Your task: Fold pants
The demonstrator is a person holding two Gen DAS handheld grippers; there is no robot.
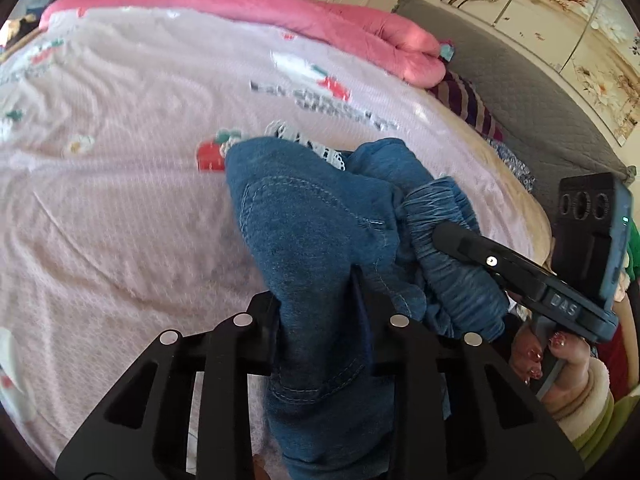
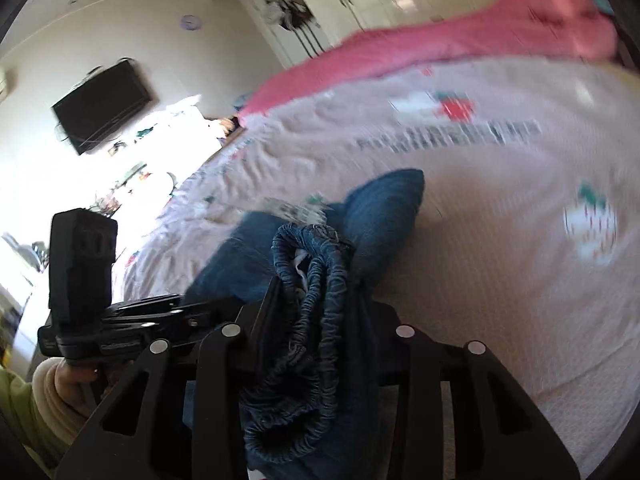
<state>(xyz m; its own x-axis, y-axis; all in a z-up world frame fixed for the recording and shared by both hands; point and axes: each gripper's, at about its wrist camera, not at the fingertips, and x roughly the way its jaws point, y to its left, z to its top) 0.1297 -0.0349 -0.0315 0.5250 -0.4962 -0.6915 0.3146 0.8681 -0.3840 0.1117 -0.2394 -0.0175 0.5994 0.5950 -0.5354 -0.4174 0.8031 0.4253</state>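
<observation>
Bed (image 1: 120, 208) with pink patterned sheet, pink quilt (image 1: 248, 12) behind the blue pants (image 1: 304, 216). Left claw (image 1: 316, 300) pinches denim; right claw (image 2: 316, 300) pinches the gathered waistband (image 2: 316, 280).

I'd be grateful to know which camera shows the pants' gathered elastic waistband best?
The right wrist view: the waistband runs up the centre, clamped in the right tongs. The left wrist view shows only a bunched stretch, partly hidden by the right tongs.

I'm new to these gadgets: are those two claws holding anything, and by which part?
Yes, both hold the jeans. The left gripper pinches plain denim, and the right gripper clamps the gathered elastic waistband.
</observation>
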